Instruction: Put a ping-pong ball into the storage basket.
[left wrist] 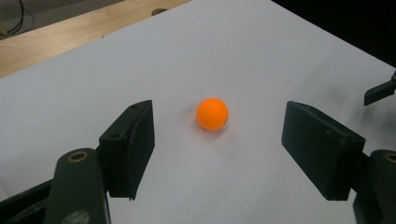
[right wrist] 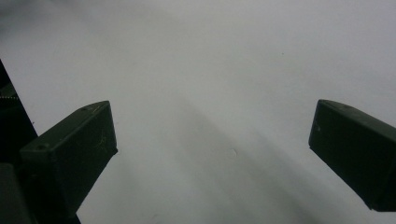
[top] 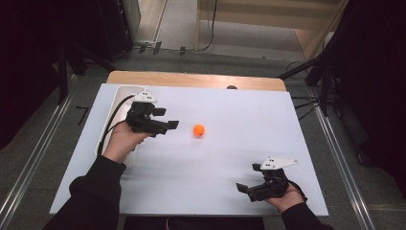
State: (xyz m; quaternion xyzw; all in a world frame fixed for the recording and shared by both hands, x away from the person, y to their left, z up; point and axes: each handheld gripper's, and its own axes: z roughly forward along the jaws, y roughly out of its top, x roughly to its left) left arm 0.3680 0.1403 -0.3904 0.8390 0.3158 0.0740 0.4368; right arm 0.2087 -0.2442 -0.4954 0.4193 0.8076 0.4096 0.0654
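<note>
One orange ball [top: 198,130] on tabletop [top: 230,163]. Two grippers: left [top: 167,126] jaws wide apart, ball just ahead; right [top: 245,184] jaws wide, empty.

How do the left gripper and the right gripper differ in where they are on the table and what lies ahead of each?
The left gripper is held over the far left of the white table; the right gripper sits near the front right edge. The left gripper points at the orange ball, which lies just ahead between its jaws' lines in the left gripper view; the right gripper faces bare white surface. Both are open and hold nothing.
</note>
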